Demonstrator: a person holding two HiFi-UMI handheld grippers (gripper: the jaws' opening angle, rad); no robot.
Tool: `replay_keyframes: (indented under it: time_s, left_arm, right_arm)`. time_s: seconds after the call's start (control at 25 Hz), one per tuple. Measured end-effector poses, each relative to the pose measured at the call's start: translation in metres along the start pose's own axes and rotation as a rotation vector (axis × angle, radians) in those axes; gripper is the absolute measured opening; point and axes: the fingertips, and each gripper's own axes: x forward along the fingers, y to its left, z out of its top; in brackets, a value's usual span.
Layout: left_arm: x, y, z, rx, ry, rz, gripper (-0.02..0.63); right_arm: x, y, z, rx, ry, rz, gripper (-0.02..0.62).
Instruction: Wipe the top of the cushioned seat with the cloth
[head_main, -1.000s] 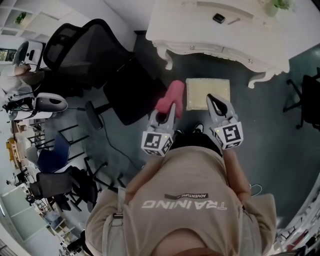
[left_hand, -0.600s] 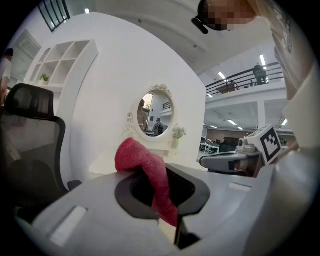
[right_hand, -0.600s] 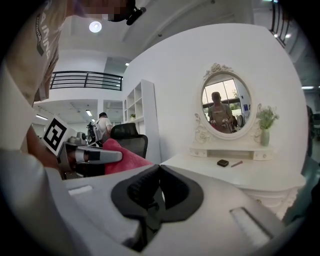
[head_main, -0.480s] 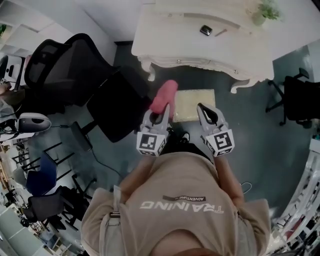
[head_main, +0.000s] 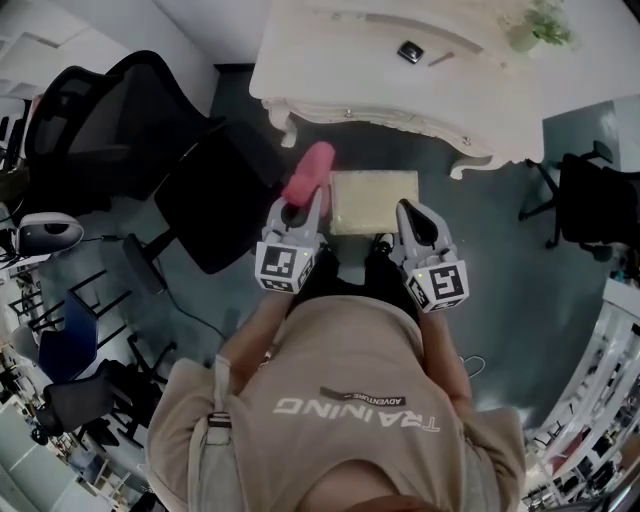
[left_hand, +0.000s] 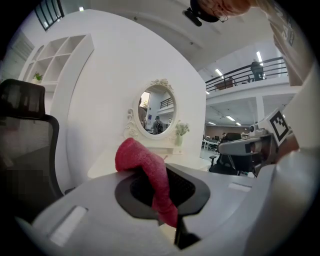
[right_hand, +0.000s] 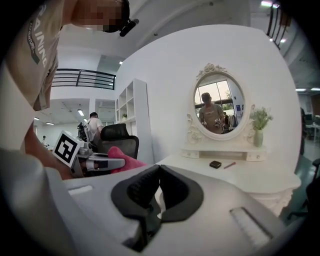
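The white bench (head_main: 400, 95) stands just beyond the cushioned seat (head_main: 375, 200) — both sit further left in the head view than a second ago. The left claw (head_main: 300, 208) stays clamped on the pink cloth (head_main: 308, 172), held just left of the seat, not on it. The right claw (head_main: 410, 215) is pressed together, empty.

Pink-red cloth (head_main: 308, 172), bunched into a thick soft roll, pinched at one end between the closed jaws of the left gripper (head_main: 297, 208), free end poking forward past them. Held just beside the left edge of the cushioned seat (head_main: 374, 200). Cream, square, padded; lies flat and level, near the white dressing table (head_main: 400, 75).
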Motion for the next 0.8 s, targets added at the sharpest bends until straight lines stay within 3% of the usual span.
replay_keyframes:
  time_s: [0.28, 0.4, 0.56, 0.8]
  left_arm:
    - [0.018, -0.044, 0.009, 0.024, 0.031, 0.092, 0.032]
    - [0.035, -0.066, 0.009, 0.007, 0.052, 0.135, 0.032]
    - [0.056, -0.086, 0.006, -0.048, 0.063, 0.220, 0.032]
    - [0.077, -0.095, 0.002, -0.030, 0.093, 0.280, 0.032]
  right_arm:
    - [-0.015, -0.045, 0.005, 0.017, -0.040, 0.106, 0.003]
    - [-0.019, -0.083, 0.013, -0.048, -0.073, 0.131, 0.004]
    - [-0.021, -0.136, -0.007, -0.074, -0.042, 0.156, 0.004]
    - [-0.013, -0.178, -0.048, -0.058, 0.027, 0.181, 0.003]
